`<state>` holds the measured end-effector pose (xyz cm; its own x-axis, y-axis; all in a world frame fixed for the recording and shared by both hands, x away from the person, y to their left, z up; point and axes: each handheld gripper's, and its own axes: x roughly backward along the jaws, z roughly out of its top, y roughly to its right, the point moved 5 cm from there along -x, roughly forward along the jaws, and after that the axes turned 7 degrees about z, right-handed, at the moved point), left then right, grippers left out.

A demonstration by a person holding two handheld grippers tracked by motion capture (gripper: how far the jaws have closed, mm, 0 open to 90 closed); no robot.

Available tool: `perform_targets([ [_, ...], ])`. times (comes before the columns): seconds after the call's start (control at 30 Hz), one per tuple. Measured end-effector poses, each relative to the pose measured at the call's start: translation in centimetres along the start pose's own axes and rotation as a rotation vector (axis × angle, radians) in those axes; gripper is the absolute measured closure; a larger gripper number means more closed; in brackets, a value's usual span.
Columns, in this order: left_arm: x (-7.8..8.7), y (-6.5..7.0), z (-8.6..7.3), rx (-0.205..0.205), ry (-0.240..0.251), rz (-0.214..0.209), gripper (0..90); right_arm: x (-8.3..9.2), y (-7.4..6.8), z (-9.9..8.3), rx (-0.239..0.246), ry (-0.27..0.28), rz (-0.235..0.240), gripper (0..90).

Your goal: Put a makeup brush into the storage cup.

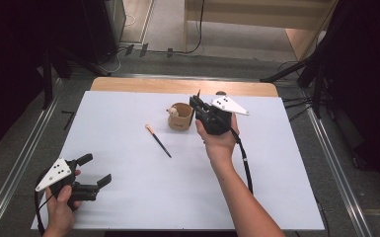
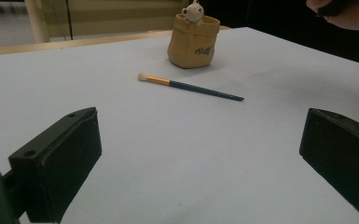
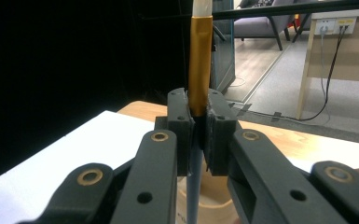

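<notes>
A tan pouch-shaped holder (image 1: 180, 118) (image 2: 193, 46) with a small white bear (image 1: 172, 112) (image 2: 193, 9) on its rim stands mid-table. My right gripper (image 1: 193, 102) (image 3: 198, 116) hovers just right of and above it, shut on a brush (image 3: 200, 60) with a gold ferrule. The brush handle runs down toward the holder's rim (image 3: 214, 200). A second brush (image 1: 159, 141) (image 2: 191, 86), dark-handled with a pale tip, lies flat on the white table (image 1: 128, 197) left of the holder. At the near left, my left gripper (image 1: 97, 169) (image 2: 199, 130) is held low, open, with nothing between its jaws.
The tabletop's wooden far edge (image 1: 182, 86) runs behind the holder. Dark stands and cables sit on the floor around the table. The hand that holds the right gripper (image 2: 345, 14) shows at the top right of the left gripper view.
</notes>
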<state>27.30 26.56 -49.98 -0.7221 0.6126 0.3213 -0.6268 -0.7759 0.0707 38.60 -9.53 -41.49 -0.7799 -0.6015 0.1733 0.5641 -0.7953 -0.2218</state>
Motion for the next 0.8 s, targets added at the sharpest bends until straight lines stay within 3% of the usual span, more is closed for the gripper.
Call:
perform_targets([
  [0.47, -0.1, -0.1, -0.1, 0.007, -0.001, -0.002, 0.0, -2.4, 0.3, 1.5, 0.016, 0.02, 0.011, 84.7],
  [0.63, -0.1, -0.1, -0.1, 0.005, -0.002, -0.003, 0.0, -3.5, 0.6, 1.3, 0.028, 0.059, 0.004, 84.7],
  [0.8, -0.2, 0.0, -0.2, 0.001, -0.006, -0.008, 0.0, -4.4, 1.1, 0.7, 0.038, 0.039, -0.017, 84.7],
])
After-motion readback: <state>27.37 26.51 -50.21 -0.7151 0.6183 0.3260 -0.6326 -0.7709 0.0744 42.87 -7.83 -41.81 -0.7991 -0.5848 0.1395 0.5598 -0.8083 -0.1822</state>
